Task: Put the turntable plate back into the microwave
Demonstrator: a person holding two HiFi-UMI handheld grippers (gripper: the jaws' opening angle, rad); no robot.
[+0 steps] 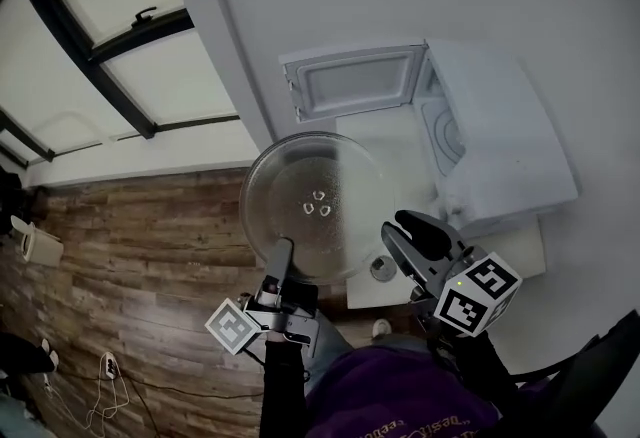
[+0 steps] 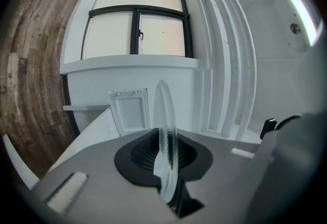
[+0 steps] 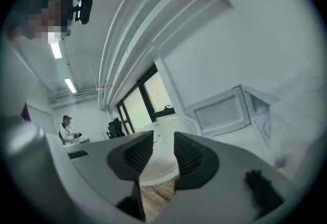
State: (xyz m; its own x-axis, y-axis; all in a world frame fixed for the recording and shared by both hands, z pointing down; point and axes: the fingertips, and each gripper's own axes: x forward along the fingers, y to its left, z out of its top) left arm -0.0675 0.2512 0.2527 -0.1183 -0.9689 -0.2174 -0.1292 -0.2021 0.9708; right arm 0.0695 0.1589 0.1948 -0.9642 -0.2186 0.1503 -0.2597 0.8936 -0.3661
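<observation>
The round clear glass turntable plate [image 1: 315,196] hangs level in the air in front of the microwave [image 1: 505,151], whose door [image 1: 355,84] stands open to the left. My left gripper [image 1: 281,254] is shut on the plate's near rim. In the left gripper view the plate [image 2: 164,110] stands edge-on, pinched between the two dark pads of that gripper [image 2: 166,159]. My right gripper [image 1: 398,231] is open beside the plate's right edge, nothing between its jaws. In the right gripper view the plate [image 3: 164,130] lies beyond the gripper's [image 3: 163,154] parted tips, with the open door [image 3: 219,113] behind.
The microwave stands on a white table [image 1: 400,141] against a white wall. A small round part [image 1: 382,268] lies near the table's front edge. Wood floor [image 1: 130,256] and windows [image 1: 120,26] are to the left. A person [image 3: 66,128] sits far off.
</observation>
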